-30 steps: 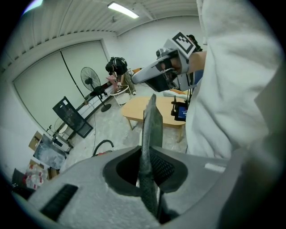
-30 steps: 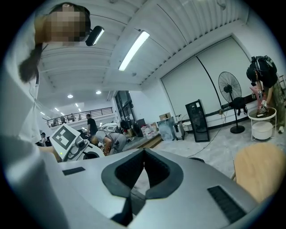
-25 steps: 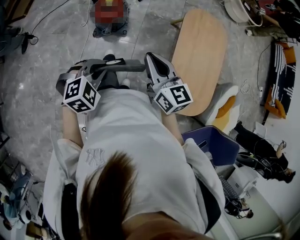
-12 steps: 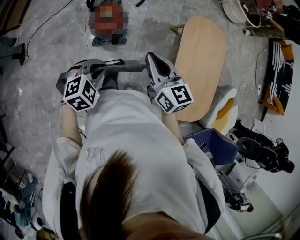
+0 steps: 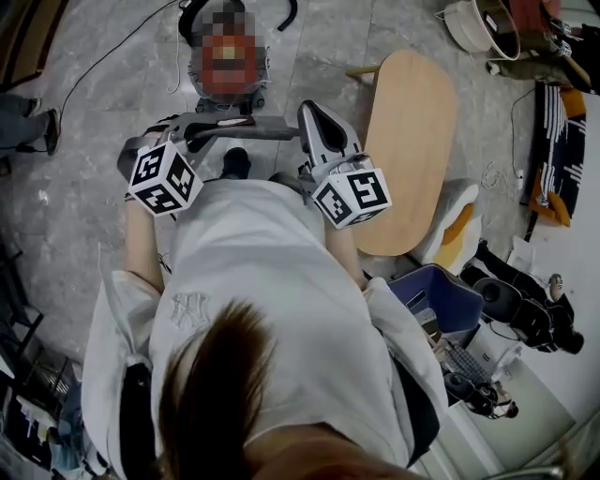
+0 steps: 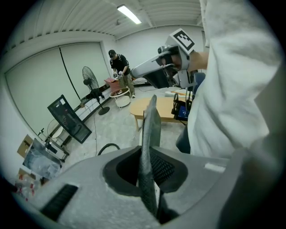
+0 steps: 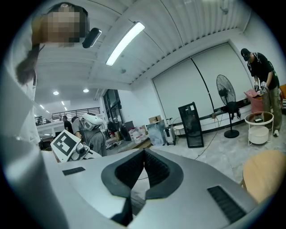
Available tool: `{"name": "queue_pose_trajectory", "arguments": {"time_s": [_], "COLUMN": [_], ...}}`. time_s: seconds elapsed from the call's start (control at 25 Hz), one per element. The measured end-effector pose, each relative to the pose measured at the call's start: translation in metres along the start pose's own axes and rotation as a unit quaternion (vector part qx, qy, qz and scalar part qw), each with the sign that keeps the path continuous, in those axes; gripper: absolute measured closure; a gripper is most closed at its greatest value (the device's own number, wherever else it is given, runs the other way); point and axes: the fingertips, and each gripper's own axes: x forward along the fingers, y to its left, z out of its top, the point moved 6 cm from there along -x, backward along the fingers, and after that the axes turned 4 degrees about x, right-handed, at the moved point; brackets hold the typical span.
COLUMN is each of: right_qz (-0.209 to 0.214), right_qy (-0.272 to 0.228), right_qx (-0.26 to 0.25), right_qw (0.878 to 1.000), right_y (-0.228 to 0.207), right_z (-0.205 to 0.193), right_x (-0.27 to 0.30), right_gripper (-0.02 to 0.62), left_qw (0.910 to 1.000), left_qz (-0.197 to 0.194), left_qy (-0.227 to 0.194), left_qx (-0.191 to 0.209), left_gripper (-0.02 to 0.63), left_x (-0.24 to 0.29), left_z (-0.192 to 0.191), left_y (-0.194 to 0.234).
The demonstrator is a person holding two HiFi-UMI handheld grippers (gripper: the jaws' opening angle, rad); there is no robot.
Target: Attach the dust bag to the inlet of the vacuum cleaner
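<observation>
The vacuum cleaner (image 5: 228, 58), a red canister partly under a mosaic patch, stands on the grey floor ahead, its black hose (image 5: 287, 13) curling to the right. My left gripper (image 5: 199, 127) is shut on the dust bag (image 5: 246, 128), a thin grey sheet. From the jaws the sheet reaches right toward the right gripper (image 5: 310, 111). In the left gripper view the dust bag (image 6: 150, 129) stands edge-on, clamped in the left gripper (image 6: 147, 154). My right gripper (image 7: 144, 154) is shut with nothing in it. Both are held at chest height, short of the vacuum cleaner.
An oval wooden table (image 5: 409, 141) stands to the right, with cushions (image 5: 452, 217) and a blue bin (image 5: 442, 296) beside it. Cables run over the floor. A person (image 6: 120, 67), a standing fan (image 6: 91, 86) and a black panel (image 6: 69, 120) are farther off.
Both grippers and the bag have been carried forward. The vacuum cleaner now lies closer below them in the head view, and the table has slid right. Neither grip has changed.
</observation>
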Motion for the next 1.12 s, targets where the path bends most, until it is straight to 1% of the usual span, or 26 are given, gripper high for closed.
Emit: {"name": "queue_pose_trajectory", "arguments": {"time_s": [0.12,0.28,0.6,0.8,1.0,1.04,1.12], "right_qz": [-0.005,-0.014,0.0,0.024,0.041,0.053,0.091], "right_qy": [-0.001,0.007,0.018,0.023,0.02,0.017,0.008], "right_qx": [-0.001,-0.012,-0.024,-0.034,-0.042,-0.048,-0.069], "right_qw": [1.0,1.0,1.0,0.999,0.998,0.997,0.993], "right_y": [0.007,0.014,0.019,0.019,0.012,0.01,0.01], "right_z": [0.004,0.006,0.011,0.009,0.01,0.011,0.015], "right_x": [0.015,0.021,0.04,0.057,0.052,0.051,0.05], "right_gripper": [0.594,0.594,0.594,0.594,0.594,0.594,0.594], "left_qw": [1.0,0.9999,0.9996,0.9993,0.9992,0.9991,0.999], "left_qz": [0.0,0.001,0.008,0.012,0.018,0.02,0.023], "left_qy": [0.006,0.013,0.01,0.01,0.015,0.017,0.021], "left_qx": [0.002,-0.002,-0.024,-0.033,-0.032,-0.032,-0.031], "left_gripper": [0.568,0.568,0.568,0.568,0.568,0.568,0.568], "left_x": [-0.004,-0.008,-0.014,-0.008,-0.004,-0.002,0.002], "left_z": [-0.014,-0.025,-0.036,-0.04,-0.033,-0.031,-0.026], "left_y": [0.015,0.022,0.021,0.024,0.022,0.021,0.024]}}
